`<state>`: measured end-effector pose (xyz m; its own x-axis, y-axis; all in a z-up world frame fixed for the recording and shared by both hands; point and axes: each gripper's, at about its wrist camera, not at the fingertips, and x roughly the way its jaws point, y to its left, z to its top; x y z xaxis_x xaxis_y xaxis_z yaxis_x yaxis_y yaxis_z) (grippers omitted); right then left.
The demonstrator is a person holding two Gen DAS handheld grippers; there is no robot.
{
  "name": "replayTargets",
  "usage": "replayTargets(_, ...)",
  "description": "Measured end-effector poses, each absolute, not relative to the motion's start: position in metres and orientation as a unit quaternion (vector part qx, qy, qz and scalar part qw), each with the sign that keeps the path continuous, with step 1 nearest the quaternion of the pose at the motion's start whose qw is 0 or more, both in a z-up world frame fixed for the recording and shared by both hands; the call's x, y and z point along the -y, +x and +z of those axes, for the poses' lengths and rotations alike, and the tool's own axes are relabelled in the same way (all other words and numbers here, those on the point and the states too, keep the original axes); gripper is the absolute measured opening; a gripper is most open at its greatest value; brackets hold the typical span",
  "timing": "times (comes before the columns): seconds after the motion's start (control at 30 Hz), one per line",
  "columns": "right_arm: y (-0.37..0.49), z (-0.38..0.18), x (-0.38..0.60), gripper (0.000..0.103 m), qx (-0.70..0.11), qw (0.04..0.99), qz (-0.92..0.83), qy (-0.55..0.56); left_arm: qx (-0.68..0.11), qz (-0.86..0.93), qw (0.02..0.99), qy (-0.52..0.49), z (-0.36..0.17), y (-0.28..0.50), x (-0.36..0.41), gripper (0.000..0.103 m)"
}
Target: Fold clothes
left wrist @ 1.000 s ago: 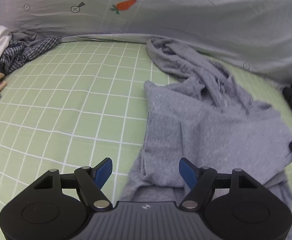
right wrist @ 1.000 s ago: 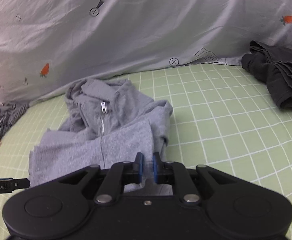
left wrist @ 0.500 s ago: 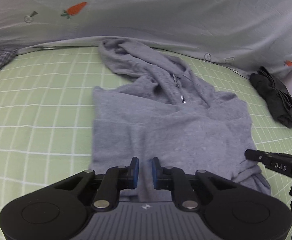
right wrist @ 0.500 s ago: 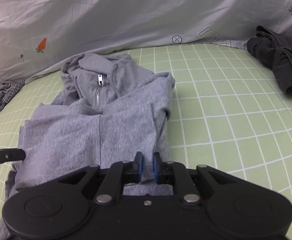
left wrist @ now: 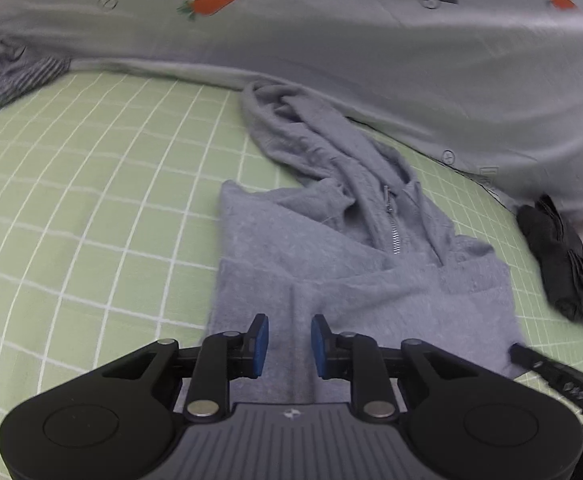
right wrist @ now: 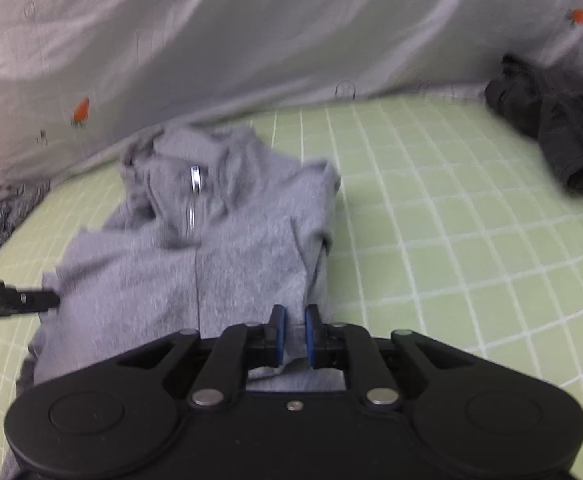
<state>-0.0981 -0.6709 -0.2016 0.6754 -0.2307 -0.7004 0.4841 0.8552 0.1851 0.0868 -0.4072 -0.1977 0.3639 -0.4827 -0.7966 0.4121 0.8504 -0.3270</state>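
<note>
Left claw [left wrist: 289, 346] jaws opening again over grey hoodie [left wrist: 351, 264], narrower than before.

The hoodie [left wrist: 355, 272] lies flat on the bed [left wrist: 91, 208] right in front of my two tools, hood end far from me. A hanging sheet [left wrist: 331, 40] stands behind it. A folded pile [left wrist: 559, 264] lies to its right, crumpled clothes [left wrist: 7, 72] far left.
</note>
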Motion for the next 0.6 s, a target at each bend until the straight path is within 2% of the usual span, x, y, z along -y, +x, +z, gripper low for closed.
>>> replayTargets(0.17,-0.106,-0.182,0.67,0.01,-0.311,0.907,-0.245,0.143,-0.507,-0.274,0.816,-0.049,-0.204,0.089,0.409,0.021)
replayTargets(0.33,-0.109,-0.191,0.683,0.01,-0.332,0.89,-0.263,0.169,-0.514,-0.306,0.797,-0.086,-0.205,0.087,0.417,0.025)
replayTargets(0.6,-0.108,-0.203,0.684,0.01,-0.349,0.883,-0.256,0.182,-0.531,-0.338,0.774,-0.073,-0.215,0.082,0.442,0.027)
